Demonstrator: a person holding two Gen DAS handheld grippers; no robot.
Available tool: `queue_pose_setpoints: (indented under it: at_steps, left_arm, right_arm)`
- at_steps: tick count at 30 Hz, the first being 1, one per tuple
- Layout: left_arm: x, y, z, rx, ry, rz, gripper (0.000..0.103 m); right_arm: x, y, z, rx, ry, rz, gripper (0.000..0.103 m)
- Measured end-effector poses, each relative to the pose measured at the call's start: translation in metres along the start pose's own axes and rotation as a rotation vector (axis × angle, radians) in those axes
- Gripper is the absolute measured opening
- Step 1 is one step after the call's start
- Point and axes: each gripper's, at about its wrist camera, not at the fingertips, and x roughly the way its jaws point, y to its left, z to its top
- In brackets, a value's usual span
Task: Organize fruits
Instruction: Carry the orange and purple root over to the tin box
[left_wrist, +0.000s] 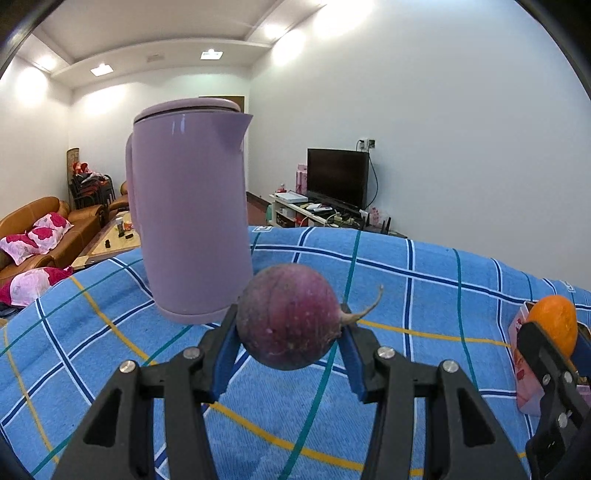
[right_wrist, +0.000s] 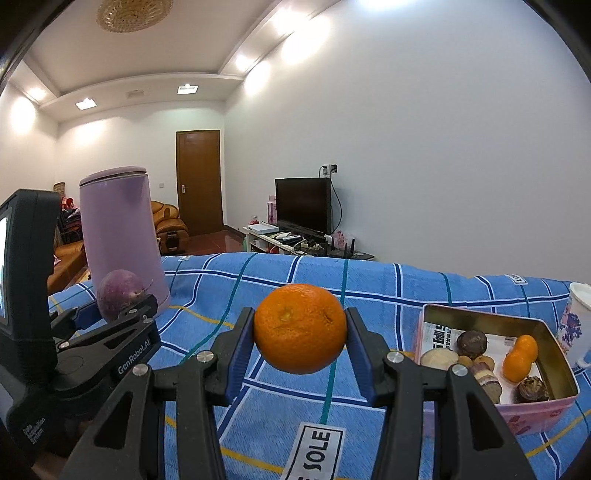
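- The left tongs (left_wrist: 290, 332) are clamped on a round purple fruit (left_wrist: 288, 315) – a passion fruit by its look, with a thin curled stem (left_wrist: 364, 308) sticking out to the right. Both blue pads (left_wrist: 225, 354) press its sides, and it is held clear above the cloth.
- The right tongs (right_wrist: 300, 334) grip an orange (right_wrist: 300, 328) between their blue pads (right_wrist: 236, 360), also lifted off the cloth.
- In the right wrist view the left tongs (right_wrist: 122, 314) appear at the left edge with the purple fruit (right_wrist: 120, 299) in them, just in front of the kettle.
- In the left wrist view the right tongs (left_wrist: 554, 350) show at the far right edge, carrying the orange (left_wrist: 554, 323) over the pink tin.
- A lilac electric kettle (left_wrist: 192, 206) stands upright on the bench just behind the purple fruit, spout to the right.
- The bench is covered by a blue checked cloth (right_wrist: 369, 291) with white, navy, teal and yellow lines.
- To the right of the orange sits an open pink tin (right_wrist: 535, 406) – inside lie two small oranges (right_wrist: 519, 356), several dark round fruits (right_wrist: 472, 342) and some pale pieces I cannot identify.
- A white patterned mug (right_wrist: 576, 325) stands just beside the tin's far right corner.
- Beyond the bench: a television (right_wrist: 303, 205) on a low stand, a wooden door (right_wrist: 199, 182) and a brown sofa (left_wrist: 55, 229) with pink cushions.
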Motion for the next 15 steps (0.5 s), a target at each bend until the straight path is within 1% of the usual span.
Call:
queue_pose_setpoints:
  at_steps: [15]
  left_arm:
    - [-0.0065,-0.0023,-0.0034,0.019,-0.011,-0.004,0.051]
  right_arm:
    - [-0.0074,-0.002,-0.0021,-0.006,0.003,0.01,0.05]
